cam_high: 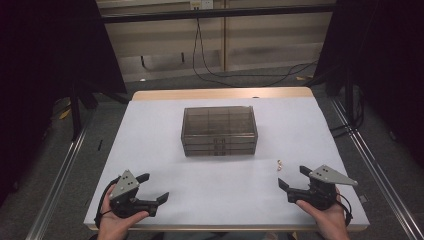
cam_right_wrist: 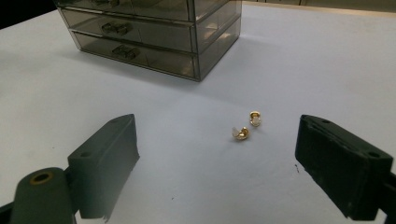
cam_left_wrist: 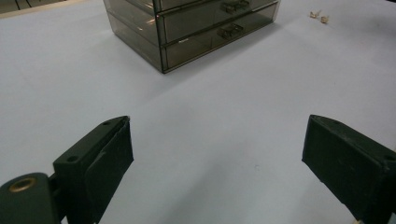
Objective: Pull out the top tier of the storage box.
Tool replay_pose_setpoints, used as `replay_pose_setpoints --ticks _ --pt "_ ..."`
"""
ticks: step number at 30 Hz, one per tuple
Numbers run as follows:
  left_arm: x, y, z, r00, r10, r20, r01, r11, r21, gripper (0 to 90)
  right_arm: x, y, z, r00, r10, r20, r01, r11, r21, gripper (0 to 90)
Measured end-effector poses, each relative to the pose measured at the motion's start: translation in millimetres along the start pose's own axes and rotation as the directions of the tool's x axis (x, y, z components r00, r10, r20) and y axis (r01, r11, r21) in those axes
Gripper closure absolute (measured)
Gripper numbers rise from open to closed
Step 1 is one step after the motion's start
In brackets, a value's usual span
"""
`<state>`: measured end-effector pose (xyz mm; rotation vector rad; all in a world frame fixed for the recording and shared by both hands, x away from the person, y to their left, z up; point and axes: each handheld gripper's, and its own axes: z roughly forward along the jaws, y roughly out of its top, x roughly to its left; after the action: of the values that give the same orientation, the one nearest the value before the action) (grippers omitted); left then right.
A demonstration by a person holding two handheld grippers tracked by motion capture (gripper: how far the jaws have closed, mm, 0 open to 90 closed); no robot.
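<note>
**Two wide-open grippers waited at the near edge, earrings loose on the tabletop**

Nearest the camera, the right gripper (cam_high: 295,178) sat low at the front right of the white tabletop (cam_high: 165,130), held in the person's right hand (cam_high: 327,215). Its jaws stood wide apart with nothing between them. In the right gripper view, two small gold earrings (cam_right_wrist: 247,126) lay just ahead of those jaws, close together but apart from each other, on bare tabletop. The left gripper (cam_high: 152,189) rested at the front left in the left hand (cam_high: 117,222), its jaws equally wide and empty.

A smoky transparent drawer organizer (cam_high: 219,131) stood in the middle of the tabletop, well beyond both grippers. Its drawers, with small handles on the front, all appeared closed.

The work in hand was probably to put the earrings into one of the drawers, and it had not yet begun.

Several things could have gone wrong from here. The earrings were tiny and rounded, so broad jaw pads closing on one might have squeezed it sideways and flicked it across the smooth surface. Closing over both at once might have caught only one. The drawer handles were small, and the organizer looked light: a pull on a handle with no bracing from the other gripper might have dragged the whole unit forward rather than sliding the drawer out.
</note>
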<state>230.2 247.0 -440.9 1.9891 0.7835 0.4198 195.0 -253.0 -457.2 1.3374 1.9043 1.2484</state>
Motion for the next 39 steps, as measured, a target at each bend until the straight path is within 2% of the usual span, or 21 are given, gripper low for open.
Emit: replay_pose_setpoints --ticks 1,4,5,9,19,22,27,30,31,34,35,39 --pt "-0.5 0.5 -0.9 0.9999 0.006 -0.013 -0.007 1.0000 -0.005 13.8 -0.6 -0.5 0.4 1.0000 0.006 0.000 -0.006 1.000 0.005 12.9" --pt "-0.2 1.1 -0.1 1.0000 -0.006 -0.008 0.006 1.0000 -0.005 14.1 -0.7 -1.9 2.4 0.9999 0.008 0.009 -0.008 0.999 0.032 12.9" --pt "0.4 1.1 1.4 0.9999 -0.002 -0.016 0.002 1.0000 0.005 14.1 -0.3 -3.1 3.9 0.9999 0.012 -0.011 -0.011 0.999 0.046 12.9" --pt "-1.1 1.9 2.0 0.9999 -0.008 -0.013 0.008 0.9999 0.007 14.4 1.3 -2.1 4.1 0.9999 -0.009 -0.010 0.010 0.999 0.047 12.9" --pt "-9.2 6.2 3.8 0.9996 0.002 0.029 -0.003 0.9999 0.013 16.0 2.6 -0.7 4.1 0.9996 -0.004 -0.026 0.005 0.999 0.048 12.9" --pt "-12.9 7.3 3.7 0.9992 0.016 0.036 -0.017 0.9996 0.021 19.6 5.1 0.2 3.1 0.9996 -0.010 -0.027 0.011 0.999 0.049 13.0" --pt "-17.5 13.8 7.3 0.9988 0.015 0.047 -0.015 0.9998 0.012 23.8 8.2 1.5 3.0 0.9995 -0.012 -0.030 0.014 0.999 0.044 13.1" --pt "-22.7 17.4 11.9 0.9975 0.042 0.057 -0.043 0.9988 0.023 26.7 6.8 1.0 4.3 0.9994 -0.014 -0.032 0.016 0.999 0.051 13.2" --pt "-24.3 18.6 13.2 0.9976 0.054 0.042 -0.056 0.9978 0.036 28.8 6.4 0.8 4.3 0.9993 -0.011 -0.037 0.013 0.999 0.052 13.2" --pt "-26.4 20.6 16.0 0.9980 0.052 0.037 -0.054 0.9976 0.044 30.7 5.3 0.5 4.1 0.9993 -0.010 -0.037 0.012 0.999 0.053 13.2" --pt "-26.5 22.4 17.5 0.9976 0.047 0.051 -0.050 0.9972 0.055 31.3 5.3 0.4 3.9 0.9993 -0.009 -0.037 0.011 0.998 0.055 13.2" --pt "-29.6 25.1 18.7 0.9961 0.070 0.054 -0.074 0.9947 0.072 32.0 6.3 -0.1 4.8 0.9986 -0.014 -0.050 0.017 0.998 0.059 13.1"
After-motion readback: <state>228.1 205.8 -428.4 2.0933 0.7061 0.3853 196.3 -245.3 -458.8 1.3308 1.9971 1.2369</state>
